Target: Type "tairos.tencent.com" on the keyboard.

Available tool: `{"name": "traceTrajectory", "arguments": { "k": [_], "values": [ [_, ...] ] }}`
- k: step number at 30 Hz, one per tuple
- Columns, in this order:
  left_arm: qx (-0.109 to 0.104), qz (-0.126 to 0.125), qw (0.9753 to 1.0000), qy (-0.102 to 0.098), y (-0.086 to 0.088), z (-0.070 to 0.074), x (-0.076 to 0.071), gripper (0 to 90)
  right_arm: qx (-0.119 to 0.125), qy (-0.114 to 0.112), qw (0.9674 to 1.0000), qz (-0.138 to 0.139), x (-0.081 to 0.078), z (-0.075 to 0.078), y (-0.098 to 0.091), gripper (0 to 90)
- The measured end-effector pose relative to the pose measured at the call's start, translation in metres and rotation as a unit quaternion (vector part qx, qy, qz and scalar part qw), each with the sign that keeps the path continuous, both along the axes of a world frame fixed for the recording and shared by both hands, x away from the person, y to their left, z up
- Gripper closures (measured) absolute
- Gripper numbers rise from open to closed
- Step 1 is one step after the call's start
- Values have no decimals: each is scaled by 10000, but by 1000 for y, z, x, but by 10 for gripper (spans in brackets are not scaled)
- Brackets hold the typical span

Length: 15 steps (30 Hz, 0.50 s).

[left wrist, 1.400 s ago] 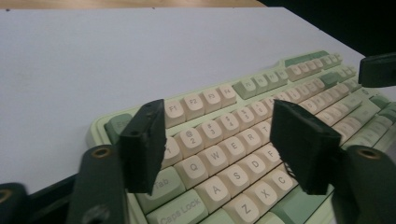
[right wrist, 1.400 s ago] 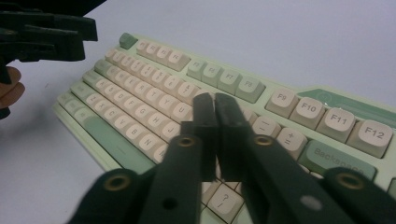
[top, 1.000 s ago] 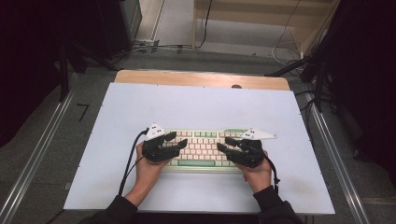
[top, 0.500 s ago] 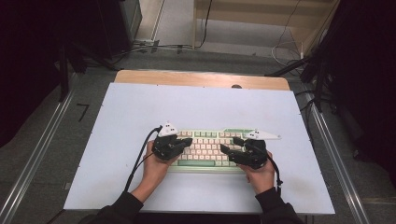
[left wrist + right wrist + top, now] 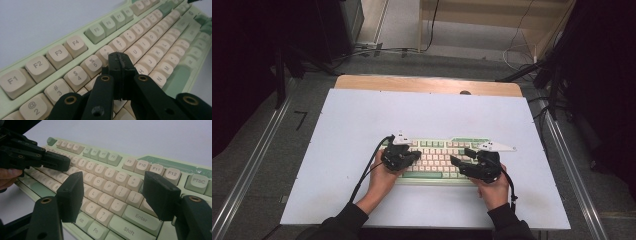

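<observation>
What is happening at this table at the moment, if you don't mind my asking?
A person is working over a green and cream keyboard with a handheld gripper in each hand. The left gripper has its jaws shut together, with the tips over the number and letter keys near the 6 key, as if to press one. The right gripper hovers over the keyboard's right half with its jaws wide open, holding nothing. The keyboard lies flat on the white table.

Even, soft light on the white table (image 5: 362,125) — dark surroundings, far keys blurred in close views.
</observation>
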<state>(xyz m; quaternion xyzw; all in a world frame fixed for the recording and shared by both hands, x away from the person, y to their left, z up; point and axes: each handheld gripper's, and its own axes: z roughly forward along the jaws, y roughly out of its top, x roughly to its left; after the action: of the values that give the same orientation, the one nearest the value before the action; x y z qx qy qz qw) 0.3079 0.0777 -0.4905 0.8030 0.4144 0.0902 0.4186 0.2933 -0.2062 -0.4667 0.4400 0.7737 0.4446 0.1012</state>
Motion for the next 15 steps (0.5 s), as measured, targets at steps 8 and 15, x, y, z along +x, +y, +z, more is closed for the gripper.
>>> {"name": "traceTrajectory", "arguments": {
  "k": [8,15],
  "values": [
    [-378,121,9991,-169,8,12,-5,708,22,-19,10000,-1,-1,1,-2,318],
    [-719,356,9966,-204,18,15,-8,485,-29,-9,10000,-2,0,0,-1,309]
  ]
}}
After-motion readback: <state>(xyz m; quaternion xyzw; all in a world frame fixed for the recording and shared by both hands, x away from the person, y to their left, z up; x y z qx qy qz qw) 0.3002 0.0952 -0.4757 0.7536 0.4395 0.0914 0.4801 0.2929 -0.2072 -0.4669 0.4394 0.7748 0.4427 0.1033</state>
